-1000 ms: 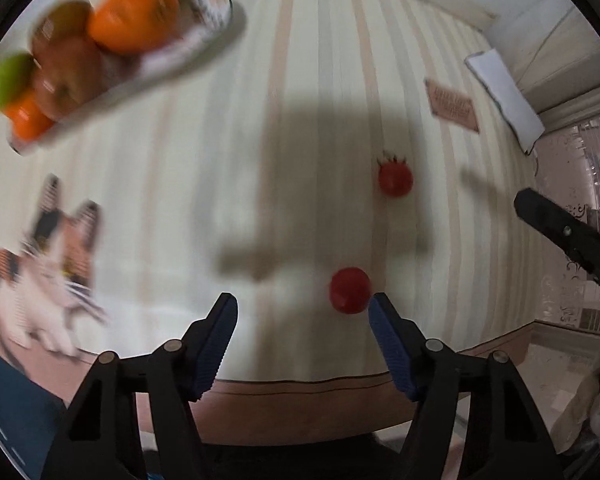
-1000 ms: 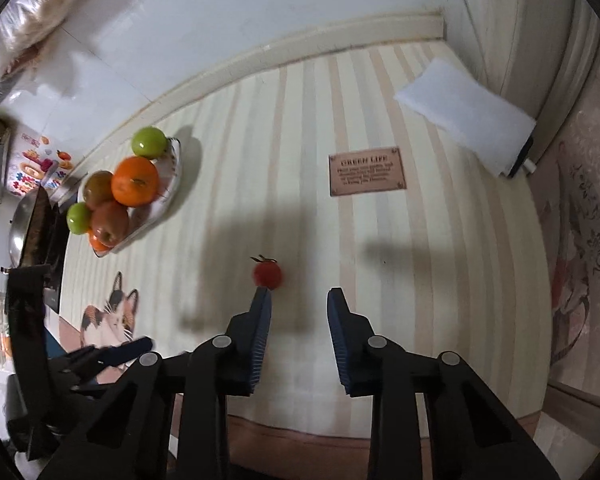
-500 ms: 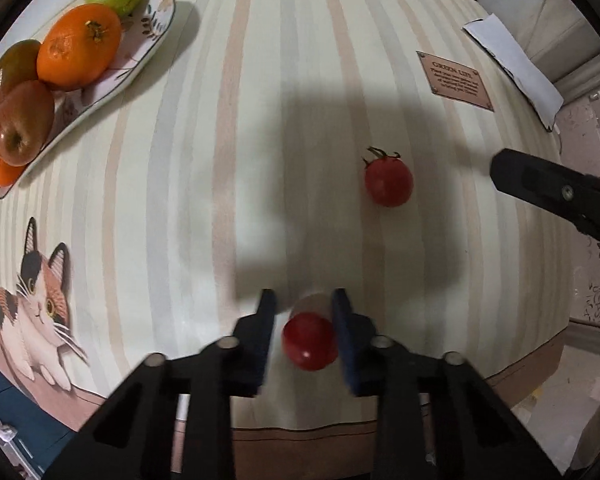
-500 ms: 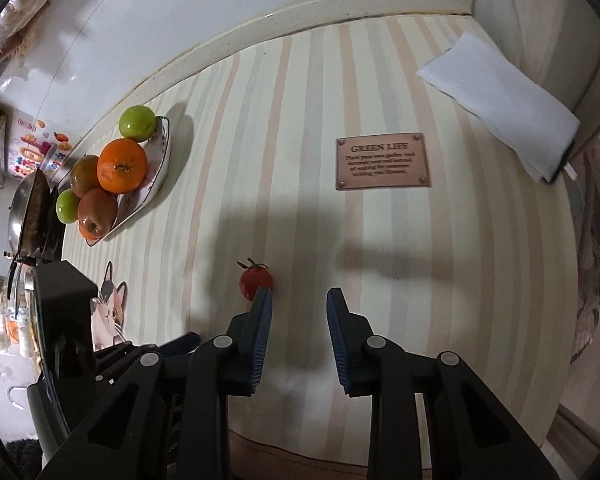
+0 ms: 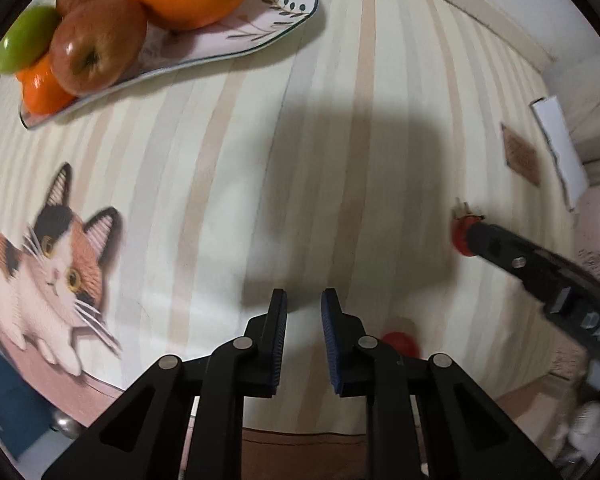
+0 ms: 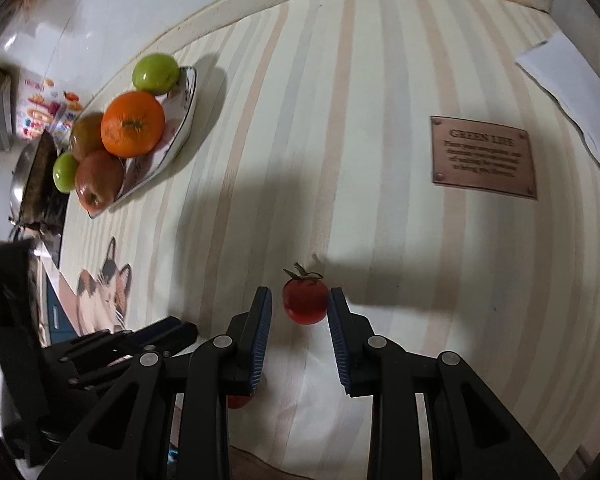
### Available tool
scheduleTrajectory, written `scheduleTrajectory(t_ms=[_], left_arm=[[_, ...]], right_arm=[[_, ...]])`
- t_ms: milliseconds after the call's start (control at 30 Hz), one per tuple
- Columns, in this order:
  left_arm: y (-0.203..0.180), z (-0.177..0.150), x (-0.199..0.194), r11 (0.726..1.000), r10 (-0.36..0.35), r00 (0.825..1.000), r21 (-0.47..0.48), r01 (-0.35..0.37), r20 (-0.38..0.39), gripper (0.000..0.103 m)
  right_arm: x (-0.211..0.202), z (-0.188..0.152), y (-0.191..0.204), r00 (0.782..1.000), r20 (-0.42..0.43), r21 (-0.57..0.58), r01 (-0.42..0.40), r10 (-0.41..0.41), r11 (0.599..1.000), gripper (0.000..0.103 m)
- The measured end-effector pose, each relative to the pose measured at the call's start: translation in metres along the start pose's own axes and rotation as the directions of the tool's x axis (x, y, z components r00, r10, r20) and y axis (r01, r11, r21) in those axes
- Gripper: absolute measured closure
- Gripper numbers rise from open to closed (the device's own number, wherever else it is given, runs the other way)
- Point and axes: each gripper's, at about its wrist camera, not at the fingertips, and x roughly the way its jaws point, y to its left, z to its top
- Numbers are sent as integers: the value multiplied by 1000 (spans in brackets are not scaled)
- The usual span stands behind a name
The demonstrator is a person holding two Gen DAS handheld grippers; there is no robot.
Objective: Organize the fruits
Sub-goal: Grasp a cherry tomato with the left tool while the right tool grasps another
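A: Plate (image 6: 180, 128) first — what's in it?

B: 2 oranges, 2 reddish apples, 2 green fruits, piled at the far left of the striped mat (image 6: 380, 220).

A: Changes from half a second back?

B: Then the left gripper (image 5: 304, 300) had the stemless tomato (image 5: 400, 344) between its pads. Now that tomato lies on the mat just right of it, loose.

A: Left tongs now?

B: Closed down to a narrow gap, empty, pointing straight down.

A: Right?

B: Right gripper (image 6: 300, 300) tilts steeply down, jaws only a little apart, straddling the stemmed tomato (image 6: 305, 300). Pads aren't touching it; it sits on the mat.
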Motion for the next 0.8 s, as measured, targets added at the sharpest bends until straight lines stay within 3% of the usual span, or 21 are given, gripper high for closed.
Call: scheduleTrajectory(t_ms=[133,167,300,367,533,633,667,700,800], left_arm=[[18,-4,-20,993,-117,992,-28,116,-38,82],[17,-8,-23,990,-139,989,-16,139,-44,77],[-6,-19,-33,987,-147,987,58,151,-59,61],[-10,-20,-29,986,-136,988,89,142,-72,59],[-19,-20,-5,985,-79,989,142,96,-121,59],[-25,-18,3,985,-41,994,160,57,-103,60],[-24,-19,1,985,-34,996,169,47,-83,64],[-26,-19,1,984,-26,997,177,39,-75,76],[-28,-16,-2,982,1,999,189,8,-48,76]], right_arm=[[-1,-2,4,1000,14,-38,25,-25,999,80],[-4,-3,4,999,23,-38,28,-27,999,80],[-19,-5,-1,999,47,-26,28,-27,999,80],[-25,-7,-5,998,53,-20,31,-29,999,80],[-28,-10,-12,999,45,-4,16,-16,1000,80],[-28,-9,-15,999,50,23,-4,2,1000,80],[-29,-9,-15,998,55,30,-8,6,1000,80],[-29,-9,-15,998,57,33,-7,5,999,80],[-29,-7,-14,998,56,46,-20,18,999,79]])
